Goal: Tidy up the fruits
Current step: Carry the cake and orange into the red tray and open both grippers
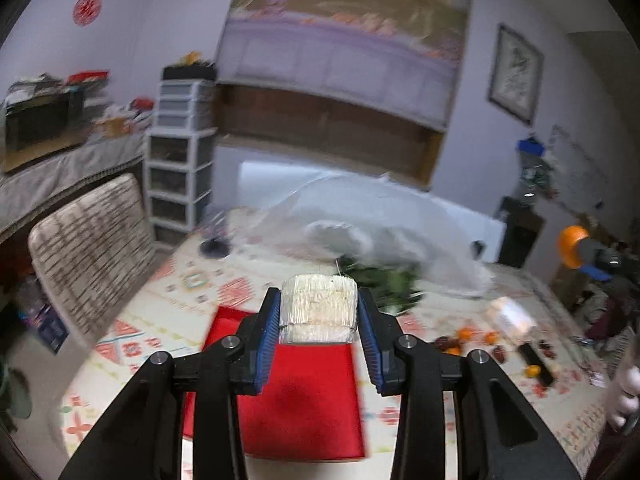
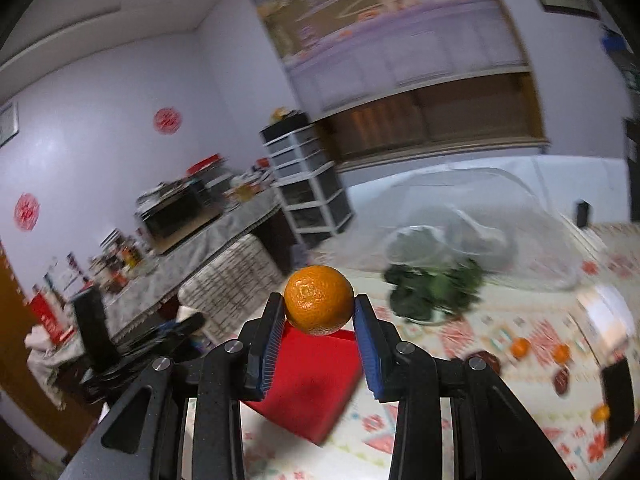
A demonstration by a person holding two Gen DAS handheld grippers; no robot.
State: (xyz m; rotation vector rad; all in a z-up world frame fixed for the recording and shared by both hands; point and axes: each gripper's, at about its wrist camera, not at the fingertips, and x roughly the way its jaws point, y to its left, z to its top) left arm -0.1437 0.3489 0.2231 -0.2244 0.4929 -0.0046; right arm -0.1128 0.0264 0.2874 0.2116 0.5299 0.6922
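My left gripper (image 1: 318, 312) is shut on a pale, plastic-wrapped block (image 1: 318, 307), held in the air above a red tray (image 1: 304, 404) on the patterned table. My right gripper (image 2: 319, 307) is shut on an orange (image 2: 319, 299), also lifted over the red tray (image 2: 308, 384). Small oranges (image 1: 465, 333) and dark red fruits (image 1: 448, 343) lie scattered on the tablecloth to the right; in the right wrist view they show as oranges (image 2: 520, 347) and dark fruits (image 2: 561, 378). Both views are blurred by motion.
A clear mesh food cover (image 1: 384, 220) and leafy greens (image 1: 384, 280) sit at the table's far side. A padded chair (image 1: 92, 256) stands on the left, with a drawer tower (image 1: 180, 160) behind. A second wrapped block (image 1: 510, 316) lies right of the greens.
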